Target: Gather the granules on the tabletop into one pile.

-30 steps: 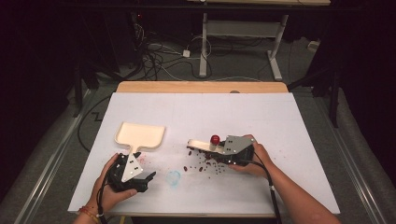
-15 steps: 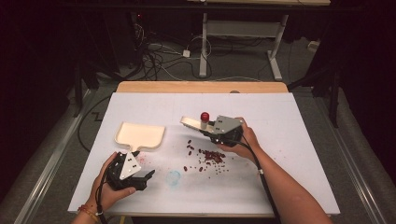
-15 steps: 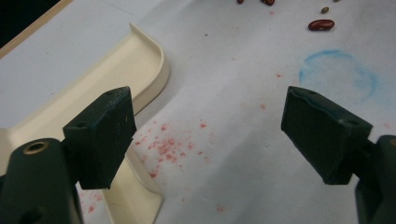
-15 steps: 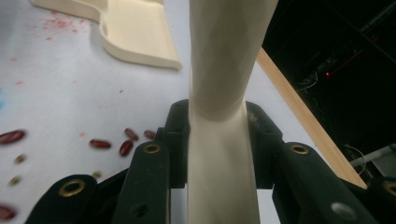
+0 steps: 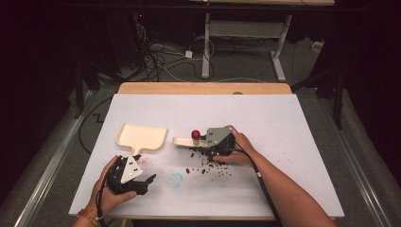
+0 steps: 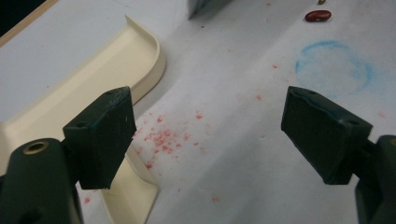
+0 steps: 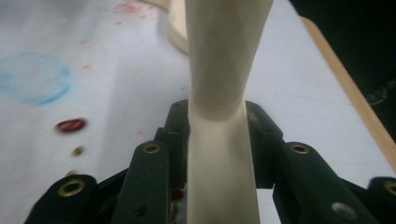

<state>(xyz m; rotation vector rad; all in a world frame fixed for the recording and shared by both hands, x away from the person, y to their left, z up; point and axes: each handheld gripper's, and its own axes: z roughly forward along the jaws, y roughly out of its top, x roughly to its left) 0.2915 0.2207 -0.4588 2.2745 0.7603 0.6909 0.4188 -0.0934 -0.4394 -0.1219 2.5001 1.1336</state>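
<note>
On the white table top (image 5: 283, 123) a cream dustpan (image 5: 141, 136) lies flat at the left, its handle toward the near edge. My right gripper (image 5: 204, 141) is shut on a cream handled tool (image 5: 182, 141) that reaches left toward the pan; a red knob (image 5: 195, 135) sits above it. In the right gripper view the tool (image 7: 219, 70) runs straight out between the jaws of the right gripper (image 7: 217, 112). Several red beans (image 5: 210, 165) lie scattered just in front of that hand. My left gripper (image 5: 147, 182) rests open near the pan's handle (image 6: 133, 186), nothing between the jaws of the left gripper (image 6: 205, 126).
A faint blue ring (image 5: 176, 179) and red smudges (image 6: 163, 137) mark the table between the hands. A single bean (image 6: 318, 16) lies beyond the ring. A wooden strip (image 5: 203, 88) edges the far side; cables and desk legs (image 5: 206, 42) are on the floor behind.
My right gripper carried the tool first toward the far side, then back nearer and left, closer to the dustpan. The left gripper stayed where it was.
</note>
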